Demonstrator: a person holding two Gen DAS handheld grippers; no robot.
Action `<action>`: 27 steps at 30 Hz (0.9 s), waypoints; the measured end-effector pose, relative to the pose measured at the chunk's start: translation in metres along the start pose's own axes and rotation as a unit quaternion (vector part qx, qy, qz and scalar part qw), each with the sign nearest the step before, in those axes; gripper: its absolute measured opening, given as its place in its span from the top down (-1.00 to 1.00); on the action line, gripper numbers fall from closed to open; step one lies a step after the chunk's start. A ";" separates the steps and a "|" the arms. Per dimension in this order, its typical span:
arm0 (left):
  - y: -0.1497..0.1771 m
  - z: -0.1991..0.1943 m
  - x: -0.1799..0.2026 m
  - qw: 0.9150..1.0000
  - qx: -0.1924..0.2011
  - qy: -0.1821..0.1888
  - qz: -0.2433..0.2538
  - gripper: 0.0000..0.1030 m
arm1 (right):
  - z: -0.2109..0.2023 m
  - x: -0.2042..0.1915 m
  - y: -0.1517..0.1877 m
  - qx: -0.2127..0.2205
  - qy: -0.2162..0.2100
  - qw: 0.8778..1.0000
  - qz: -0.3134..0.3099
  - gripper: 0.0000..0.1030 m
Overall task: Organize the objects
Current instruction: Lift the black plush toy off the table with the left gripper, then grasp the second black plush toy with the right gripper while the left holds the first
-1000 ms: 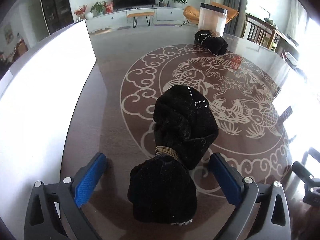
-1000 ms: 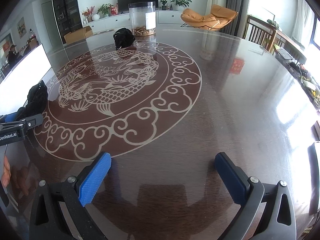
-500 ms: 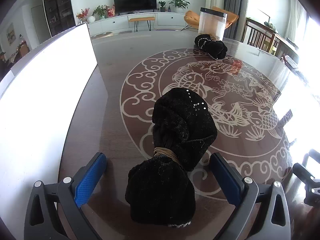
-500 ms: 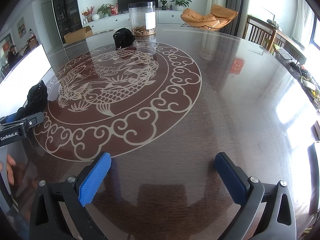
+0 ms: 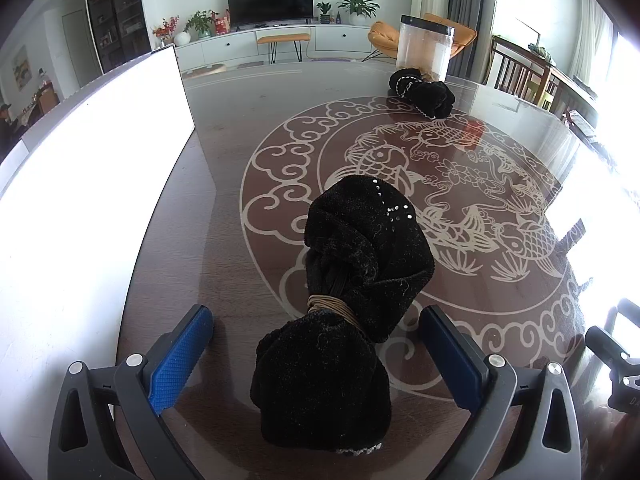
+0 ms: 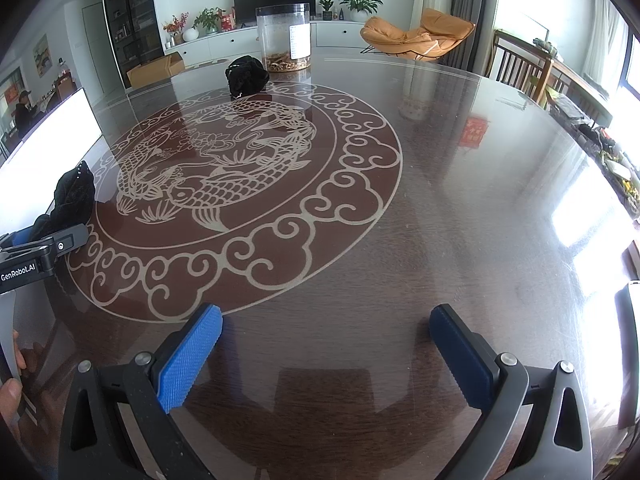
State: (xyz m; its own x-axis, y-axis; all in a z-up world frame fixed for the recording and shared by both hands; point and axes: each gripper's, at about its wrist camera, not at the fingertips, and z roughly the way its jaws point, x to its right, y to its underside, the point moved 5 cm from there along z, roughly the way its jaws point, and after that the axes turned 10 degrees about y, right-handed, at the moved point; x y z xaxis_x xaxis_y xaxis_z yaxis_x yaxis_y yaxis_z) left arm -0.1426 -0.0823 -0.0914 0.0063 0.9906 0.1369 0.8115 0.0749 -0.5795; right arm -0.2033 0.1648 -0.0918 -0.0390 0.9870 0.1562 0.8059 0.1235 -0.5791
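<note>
Progress looks early. Left gripper (image 5: 316, 350) has jaws wide, straddling a black velvet bundle (image 5: 344, 308) lying on the table (image 5: 224, 208), not yet gripped. Second black bundle (image 6: 246, 74) sits far off beside the clear jar (image 6: 284, 36). Right gripper (image 6: 326, 350) wide, empty. Both bundles still to be sorted, likely.

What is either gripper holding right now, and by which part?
Nothing. The left gripper is open, its pads on either side of the black cloth bundle near its tied waist, not touching. The right gripper is open over bare table.
</note>
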 end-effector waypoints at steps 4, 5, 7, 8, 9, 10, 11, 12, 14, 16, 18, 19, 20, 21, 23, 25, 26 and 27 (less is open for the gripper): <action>0.000 0.000 0.000 1.000 0.000 0.000 0.000 -1.00 | 0.000 0.000 0.000 0.000 0.000 1.000 0.000 -1.00; 0.000 0.000 0.000 1.000 0.000 0.000 0.000 -1.00 | 0.001 0.000 -0.001 -0.001 -0.001 1.000 0.000 -1.00; 0.000 0.000 0.000 1.000 0.000 0.000 0.000 -1.00 | 0.008 -0.003 -0.011 -0.002 -0.003 1.000 -0.005 -1.00; 0.000 0.000 0.000 1.000 0.000 0.000 0.000 -1.00 | 0.013 -0.006 -0.019 -0.002 -0.006 1.000 -0.009 -1.00; 0.000 0.000 0.000 1.000 0.000 0.000 0.000 -1.00 | 0.021 -0.011 -0.029 -0.003 -0.009 1.000 -0.014 -1.00; -0.001 0.001 0.000 1.000 0.000 0.000 0.000 -1.00 | 0.027 -0.015 -0.039 -0.005 -0.009 1.000 -0.014 -1.00; 0.000 0.000 0.000 1.000 0.000 0.000 0.000 -1.00 | 0.035 -0.020 -0.050 -0.006 -0.008 1.000 -0.012 -1.00; 0.000 0.000 0.000 1.000 0.000 0.000 0.000 -1.00 | 0.047 -0.029 -0.067 -0.005 -0.008 1.000 -0.012 -1.00; 0.000 0.000 0.000 1.000 0.000 0.000 0.000 -1.00 | 0.063 -0.046 -0.093 0.001 -0.017 1.000 -0.024 -1.00; 0.000 0.000 0.000 1.000 0.000 0.000 0.000 -1.00 | 0.082 -0.069 -0.124 0.006 -0.035 0.998 -0.051 -1.00; 0.000 0.000 0.000 1.000 0.000 0.000 0.000 -1.00 | 0.098 -0.083 -0.150 0.008 -0.046 0.997 -0.067 -1.00; 0.000 0.000 0.000 1.000 0.000 0.000 0.000 -1.00 | 0.106 -0.089 -0.163 0.009 -0.048 0.996 -0.070 -1.00; 0.000 0.000 0.000 1.000 0.000 0.000 0.000 -1.00 | 0.113 -0.092 -0.173 0.008 -0.049 0.996 -0.072 -1.00; 0.000 0.000 0.000 1.000 0.000 0.000 0.000 -1.00 | 0.120 -0.097 -0.184 0.007 -0.048 0.996 -0.071 -1.00; 0.000 0.000 0.000 1.000 0.000 0.000 0.000 -1.00 | 0.129 -0.103 -0.197 0.002 -0.047 0.996 -0.072 -1.00; 0.000 0.000 0.000 1.000 0.000 0.000 0.000 -1.00 | 0.137 -0.112 -0.210 -0.009 -0.048 0.996 -0.078 -1.00; 0.000 0.000 0.000 1.000 0.000 0.000 0.000 -1.00 | 0.140 -0.115 -0.215 -0.015 -0.051 0.995 -0.082 -1.00; 0.000 0.000 0.000 1.000 0.000 0.000 0.000 -1.00 | 0.143 -0.120 -0.220 -0.021 -0.052 0.994 -0.089 -1.00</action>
State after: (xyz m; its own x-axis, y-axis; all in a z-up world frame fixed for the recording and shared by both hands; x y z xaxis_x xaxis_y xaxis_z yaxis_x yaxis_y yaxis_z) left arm -0.1427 -0.0823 -0.0917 0.0060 0.9906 0.1369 0.8114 0.0752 -0.5797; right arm -0.4606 0.0335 -0.0976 -0.2428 0.9555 0.1676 0.8051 0.2949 -0.5147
